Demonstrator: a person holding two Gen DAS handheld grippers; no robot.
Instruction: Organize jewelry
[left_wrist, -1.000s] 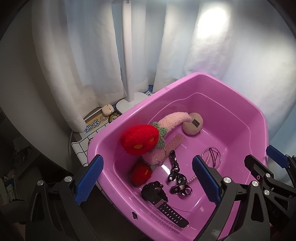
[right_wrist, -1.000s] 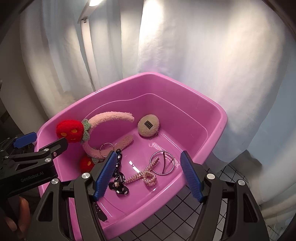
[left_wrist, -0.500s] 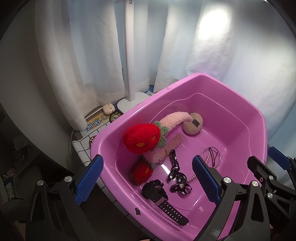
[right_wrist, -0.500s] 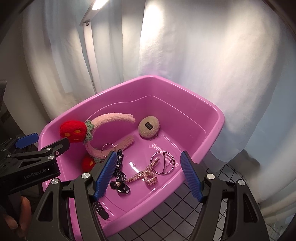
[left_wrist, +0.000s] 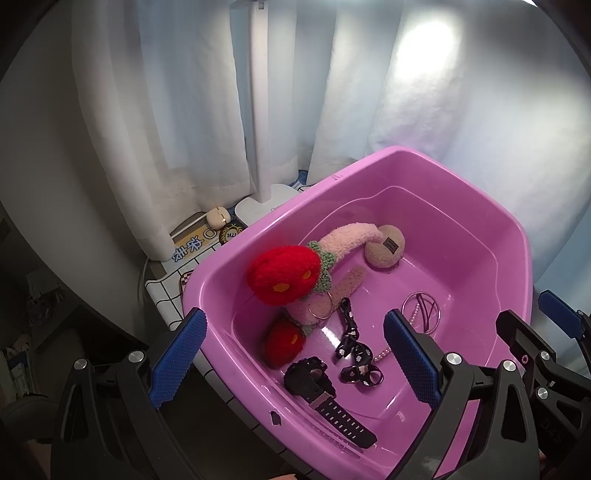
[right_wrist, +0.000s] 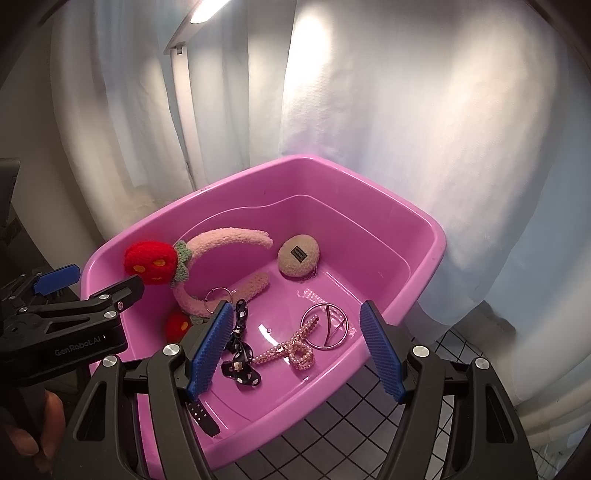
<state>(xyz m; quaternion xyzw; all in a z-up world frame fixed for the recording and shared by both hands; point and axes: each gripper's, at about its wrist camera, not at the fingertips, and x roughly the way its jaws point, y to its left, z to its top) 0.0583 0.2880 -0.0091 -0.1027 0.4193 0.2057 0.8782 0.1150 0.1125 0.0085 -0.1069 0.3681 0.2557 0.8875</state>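
Observation:
A pink plastic tub (left_wrist: 480, 206) (right_wrist: 436, 236) holds the jewelry. Inside lie a fuzzy pink headband with red strawberries (left_wrist: 284, 273) (right_wrist: 221, 240), a beige plush clip (left_wrist: 386, 245) (right_wrist: 298, 254), a black watch (left_wrist: 314, 384), a black dotted bow (left_wrist: 351, 354) (right_wrist: 240, 362), a pearl bow clip (right_wrist: 295, 347) and a metal ring (left_wrist: 421, 312) (right_wrist: 325, 325). My left gripper (left_wrist: 295, 362) hangs open above the tub's near left rim. My right gripper (right_wrist: 295, 347) hangs open above the near right side, nothing between its fingers.
White curtains hang close behind the tub. A white lamp (left_wrist: 258, 110) stands on its base at the back left, beside a small beige device (left_wrist: 217, 218) and a card. The tub rests on a checked cloth (right_wrist: 332, 435). A hand (right_wrist: 33, 432) holds the left gripper.
Both views have drifted back and up slightly, so the tub sits a little lower in each. Nothing in the tub has moved, and both grippers stay open.

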